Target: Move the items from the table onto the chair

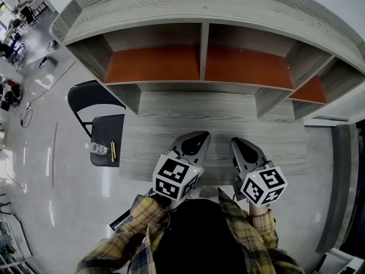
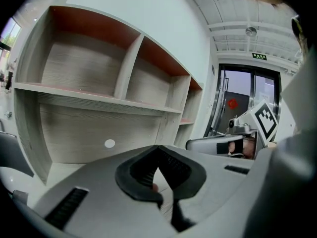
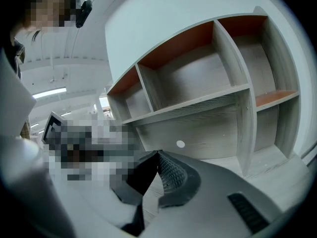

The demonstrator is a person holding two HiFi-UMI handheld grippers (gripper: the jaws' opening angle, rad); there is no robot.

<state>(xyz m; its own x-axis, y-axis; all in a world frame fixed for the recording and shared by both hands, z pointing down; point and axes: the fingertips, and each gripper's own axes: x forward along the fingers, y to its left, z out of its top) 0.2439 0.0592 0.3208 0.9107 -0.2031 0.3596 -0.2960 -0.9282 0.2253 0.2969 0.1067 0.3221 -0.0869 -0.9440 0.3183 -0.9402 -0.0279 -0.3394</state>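
Observation:
A black folding chair (image 1: 104, 131) stands left of the wooden table (image 1: 217, 121). On its seat lie a small clear bottle (image 1: 98, 149) and a thin yellow pen-like item (image 1: 113, 150). My left gripper (image 1: 197, 137) hovers over the table's front part, shut with nothing in it. Beside it, my right gripper (image 1: 239, 143) is also shut and holds nothing. In the left gripper view the jaws (image 2: 158, 148) meet at the tips, facing the shelf unit, with the right gripper (image 2: 218, 145) alongside. The right gripper view shows its jaws (image 3: 158, 153) closed together.
A wooden hutch with orange-backed compartments (image 1: 202, 64) rises along the table's back. Glossy grey floor (image 1: 51, 170) lies around the chair, with clutter at the far left. A glass door (image 2: 237, 98) stands to the right of the shelves.

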